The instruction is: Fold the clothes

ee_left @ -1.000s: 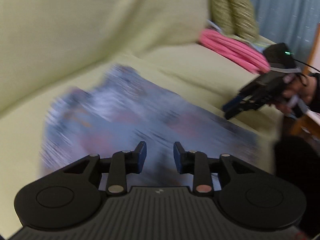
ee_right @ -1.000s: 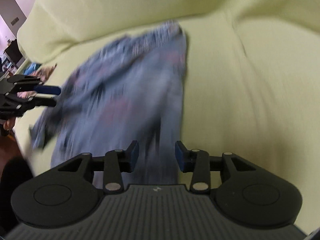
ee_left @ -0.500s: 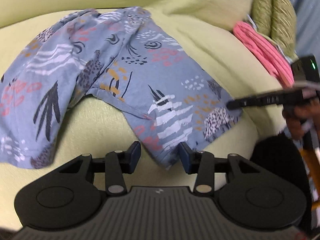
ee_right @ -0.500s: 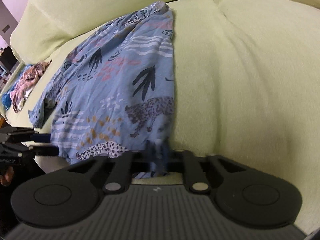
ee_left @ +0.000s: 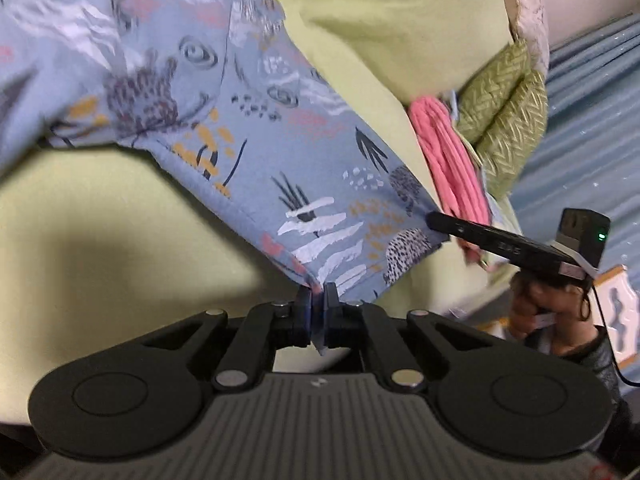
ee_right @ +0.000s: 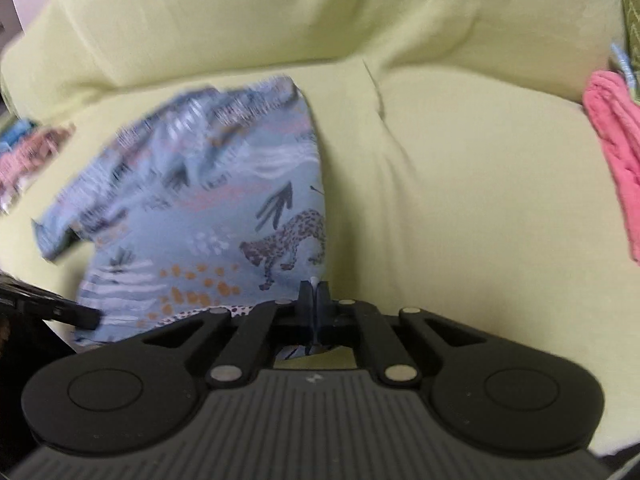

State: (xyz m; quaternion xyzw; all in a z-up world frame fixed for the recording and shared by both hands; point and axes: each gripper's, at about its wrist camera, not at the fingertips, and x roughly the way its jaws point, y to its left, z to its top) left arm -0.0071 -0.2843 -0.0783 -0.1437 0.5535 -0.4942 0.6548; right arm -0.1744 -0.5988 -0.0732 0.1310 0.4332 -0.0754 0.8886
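- Both grippers have closed since the earlier frames, when their jaws stood apart just short of the cloth: the left gripper (ee_left: 318,292) now pinches one lower corner of the blue patterned garment (ee_left: 256,128), and the right gripper (ee_right: 315,289) is clamped on the hem corner next to it.
- Seen from the left wrist, the right gripper (ee_left: 434,220) bites the cloth up and to the right of the left one's fingertips, with a person's hand (ee_left: 548,312) behind it.
- Seen from the right wrist, the left gripper (ee_right: 90,317) reaches the hem from the lower left.
- Under everything lies a pale yellow-green sofa (ee_right: 460,184); its seat spreads ahead of both grippers and its backrest rises beyond.
- Ahead and right of the left gripper, a pink cloth (ee_left: 448,160) lies against a green woven cushion (ee_left: 504,120), with a blue curtain (ee_left: 592,120) behind.
- Far left of the right gripper, more clothes (ee_right: 28,152) lie blurred at the sofa's end.
- Between the two grips the hem is drawn taut, and the garment's long axis runs away from the grippers towards the backrest, the far part resting on the seat.
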